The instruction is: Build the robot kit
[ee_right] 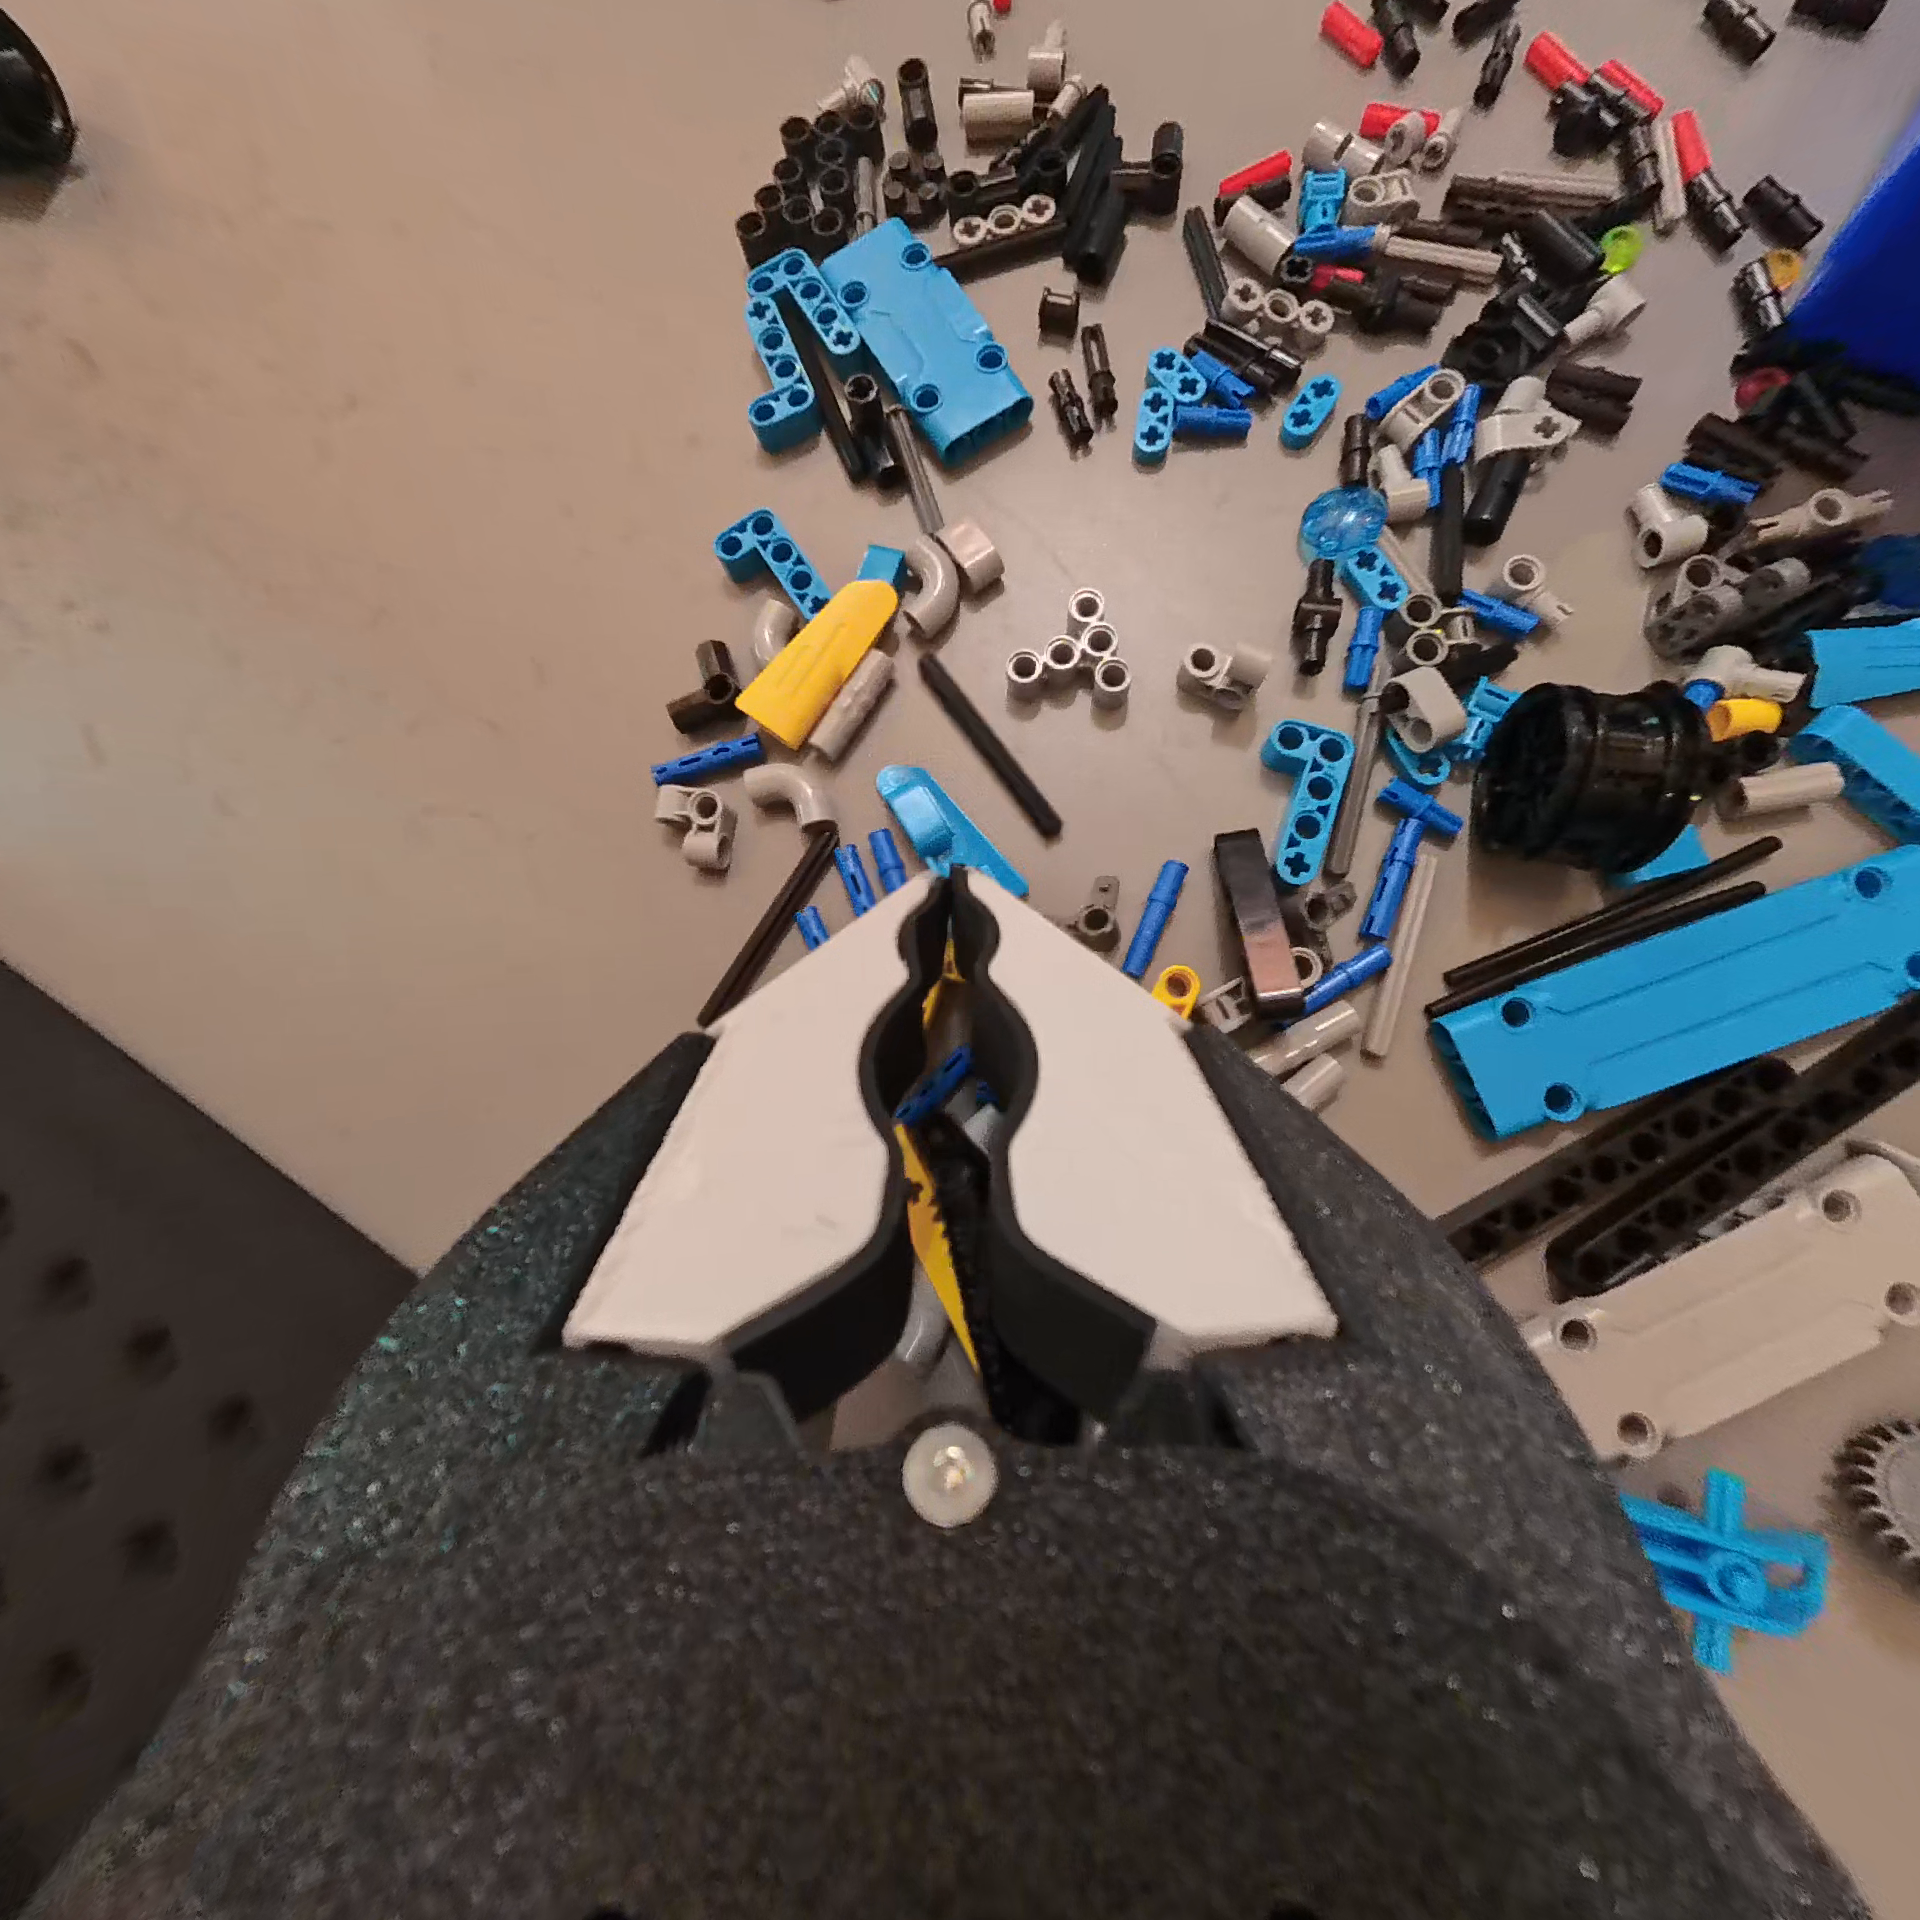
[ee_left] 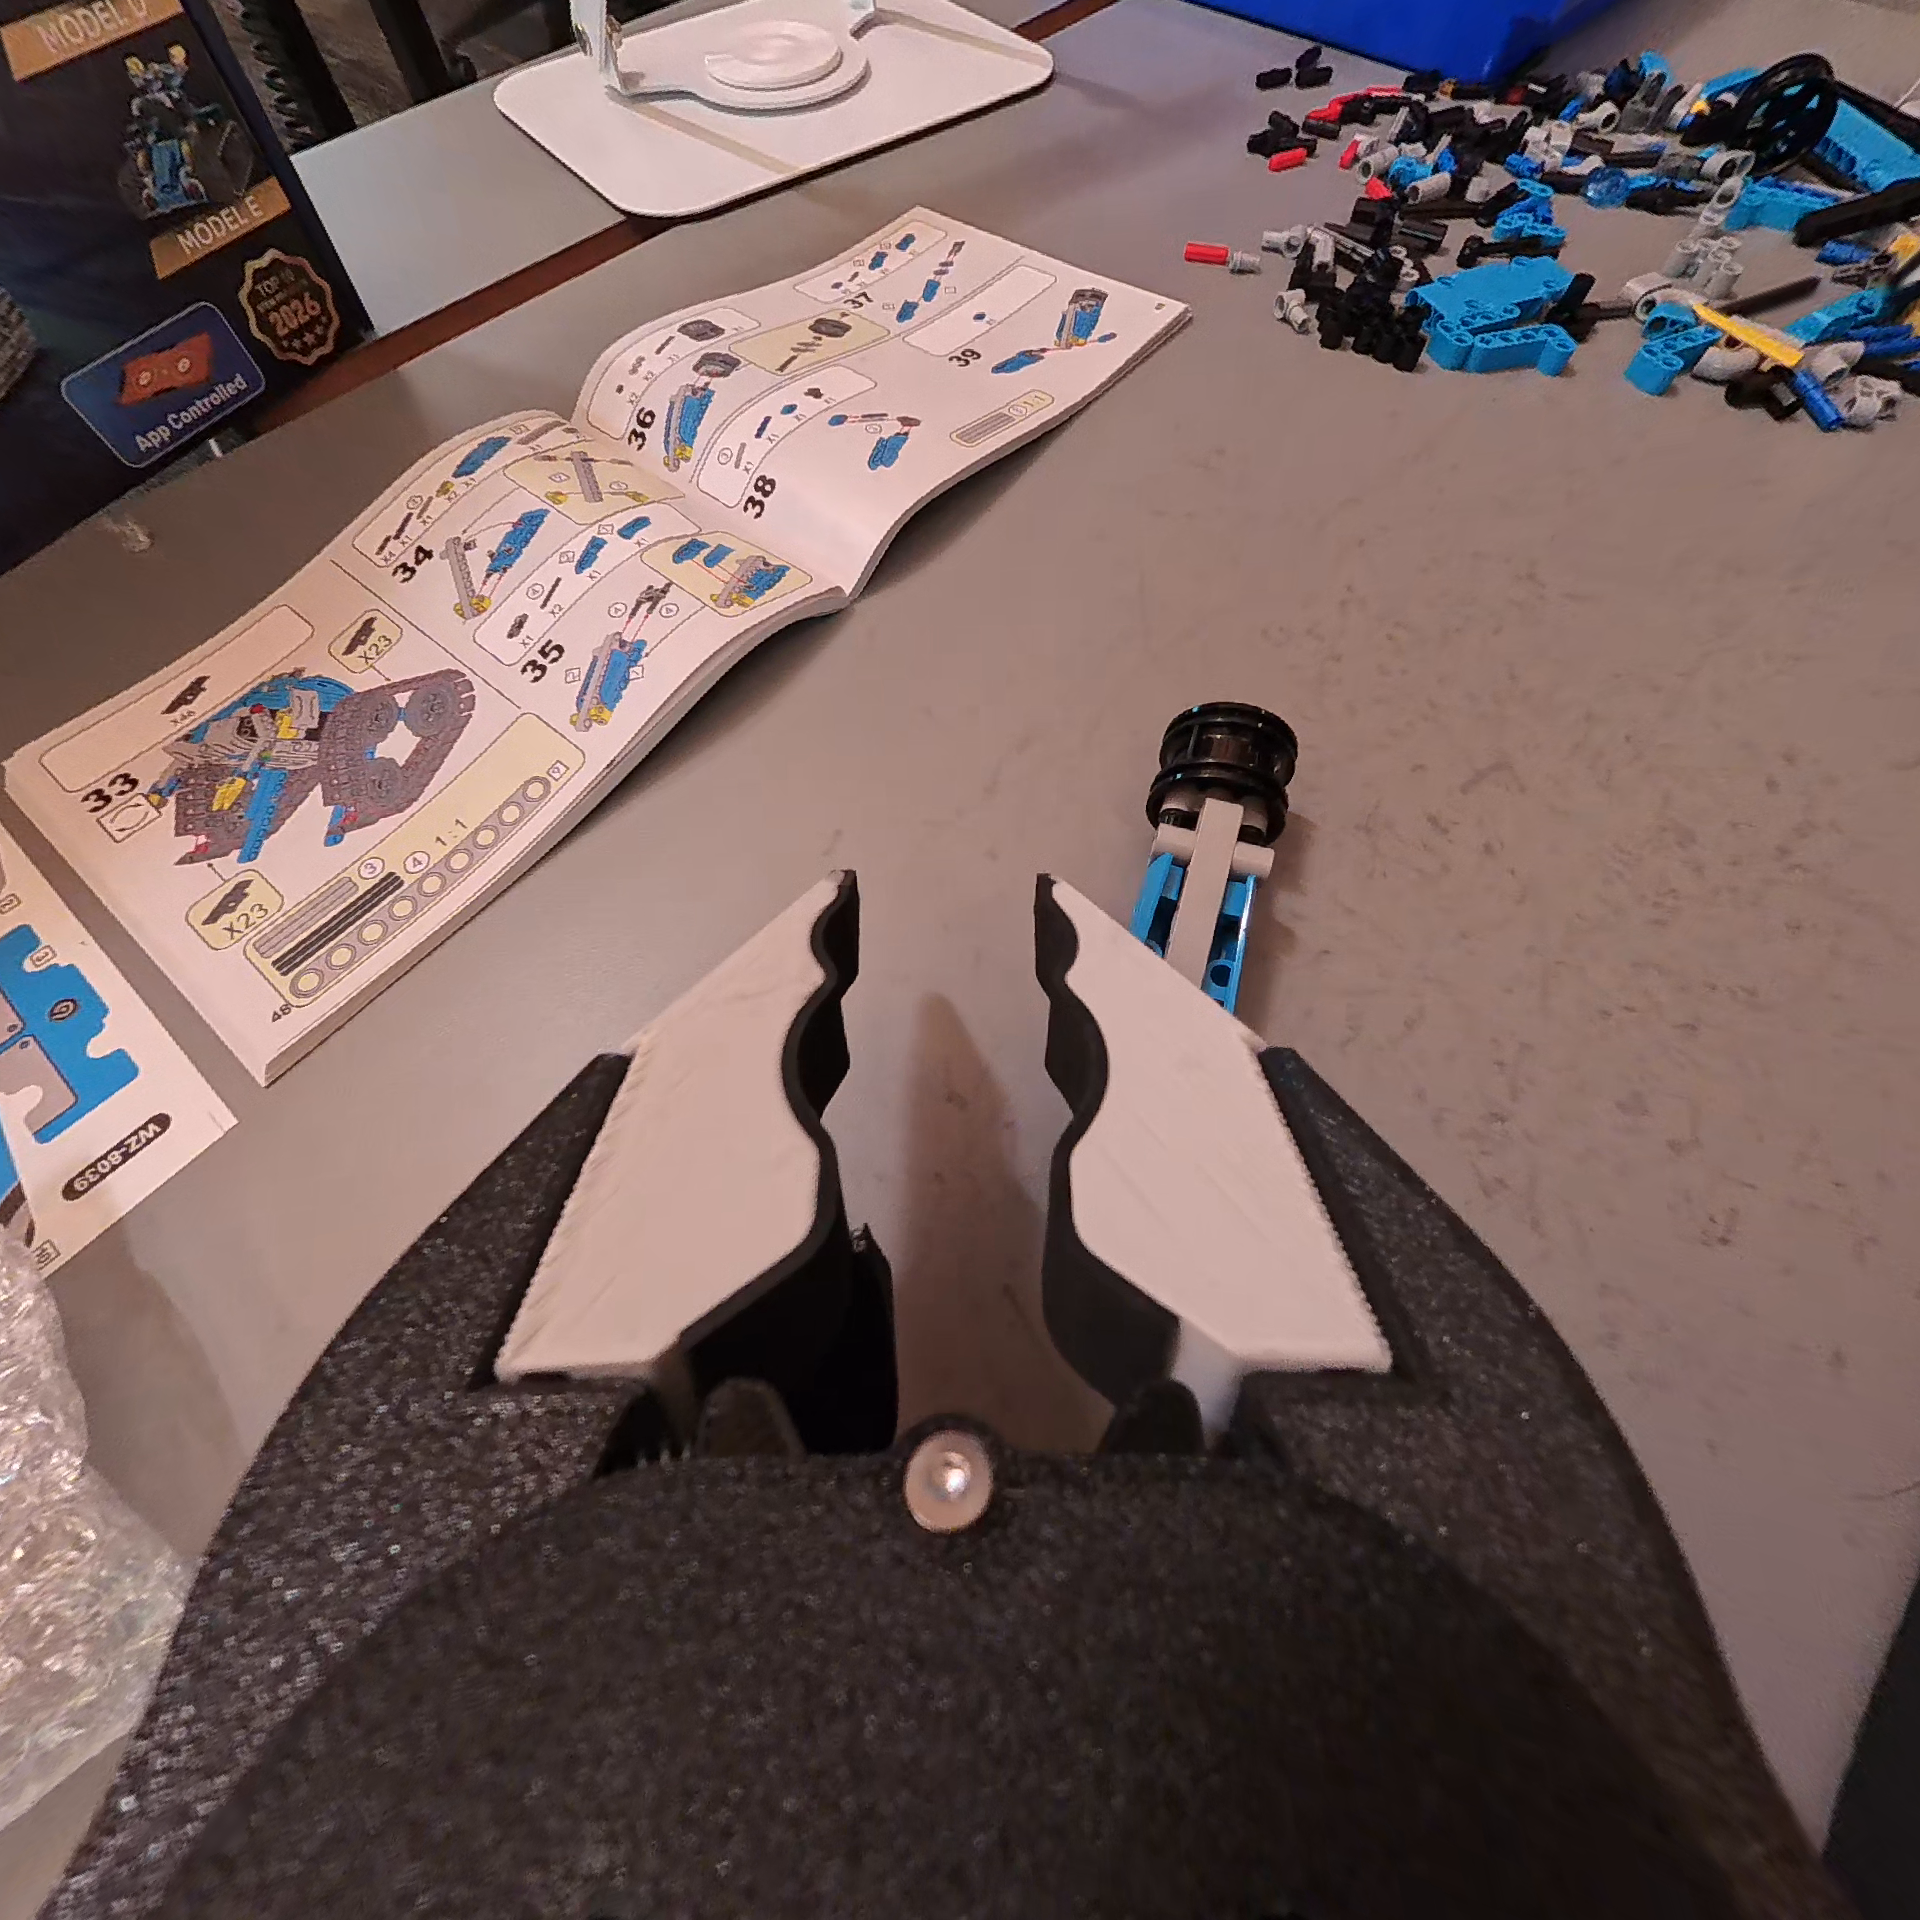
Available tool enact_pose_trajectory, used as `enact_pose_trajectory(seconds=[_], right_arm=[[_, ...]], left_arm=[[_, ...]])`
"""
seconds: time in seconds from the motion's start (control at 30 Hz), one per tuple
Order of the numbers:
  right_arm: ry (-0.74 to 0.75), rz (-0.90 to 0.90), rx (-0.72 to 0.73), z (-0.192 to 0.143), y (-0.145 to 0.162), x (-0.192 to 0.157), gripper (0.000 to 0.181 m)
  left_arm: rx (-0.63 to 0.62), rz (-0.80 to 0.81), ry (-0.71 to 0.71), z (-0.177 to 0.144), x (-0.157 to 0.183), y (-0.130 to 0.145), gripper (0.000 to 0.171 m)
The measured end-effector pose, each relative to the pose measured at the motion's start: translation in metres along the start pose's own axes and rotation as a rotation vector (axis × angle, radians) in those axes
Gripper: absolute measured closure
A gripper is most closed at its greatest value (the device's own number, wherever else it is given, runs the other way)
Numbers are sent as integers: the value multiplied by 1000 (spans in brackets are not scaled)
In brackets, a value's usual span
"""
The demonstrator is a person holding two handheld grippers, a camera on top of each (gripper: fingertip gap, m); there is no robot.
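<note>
My left gripper (ee_left: pixel 945 883) is open and empty, low over the grey table (ee_left: pixel 1455 675). A small assembly (ee_left: pixel 1210 883) of blue and grey beams with a black wheel (ee_left: pixel 1226 753) at its far end lies just right of my right finger, apart from the pads. My right gripper (ee_right: pixel 951 883) has its fingertips together over the pile of loose parts. The tips meet at the near edge of a thin light blue piece (ee_right: pixel 925 816) on the table. I cannot tell whether they pinch it. Blue pins and a yellow part show through the slit between the fingers.
An open instruction booklet (ee_left: pixel 582 582) lies left of the left gripper, with a sticker sheet (ee_left: pixel 73 1039), bubble wrap (ee_left: pixel 42 1507), a product box (ee_left: pixel 156 239) and a white tray (ee_left: pixel 769 94) around it. Among the loose parts are a yellow piece (ee_right: pixel 821 660), a black wheel (ee_right: pixel 1590 774) and a long blue panel (ee_right: pixel 1683 997). There is about 40 cm between the tips of the two grippers.
</note>
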State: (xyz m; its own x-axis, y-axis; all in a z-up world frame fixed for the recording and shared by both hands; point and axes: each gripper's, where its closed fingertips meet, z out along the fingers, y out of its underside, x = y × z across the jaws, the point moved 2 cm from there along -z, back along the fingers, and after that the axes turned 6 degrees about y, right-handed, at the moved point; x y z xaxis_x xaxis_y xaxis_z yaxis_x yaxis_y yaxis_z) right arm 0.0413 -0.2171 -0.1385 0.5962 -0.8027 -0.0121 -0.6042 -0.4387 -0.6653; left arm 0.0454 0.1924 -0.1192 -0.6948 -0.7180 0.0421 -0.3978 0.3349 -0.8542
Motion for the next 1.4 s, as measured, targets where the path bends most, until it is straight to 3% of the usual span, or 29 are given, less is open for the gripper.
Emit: enact_pose_trajectory(seconds=[0.13, 0.23, 0.37, 0.67, 0.9, 1.03, 1.4], right_arm=[[22, -11, 33, -9, -7, -2, 181], [51, 8, 1, -5, -6, 2, 159], [83, -22, -35, 4, 0, 5, 160], [34, -10, -27, 3, 0, 1, 181], [77, -39, -16, -11, -8, 1, 180], [10, -35, -74, -5, -3, -14, 165], [38, -44, -121, 4, 6, -13, 166]], left_arm=[[-10, 18, -3, 1, 2, 1, 138], [-21, 38, -7, 2, 3, 2, 138], [-30, 68, -18, 3, 6, 3, 138], [-40, 89, -24, 4, 7, 4, 138], [-38, 91, -23, 4, 8, 4, 138], [-40, 100, -26, 4, 8, 4, 138], [-35, 111, -28, 3, 10, 3, 138]])
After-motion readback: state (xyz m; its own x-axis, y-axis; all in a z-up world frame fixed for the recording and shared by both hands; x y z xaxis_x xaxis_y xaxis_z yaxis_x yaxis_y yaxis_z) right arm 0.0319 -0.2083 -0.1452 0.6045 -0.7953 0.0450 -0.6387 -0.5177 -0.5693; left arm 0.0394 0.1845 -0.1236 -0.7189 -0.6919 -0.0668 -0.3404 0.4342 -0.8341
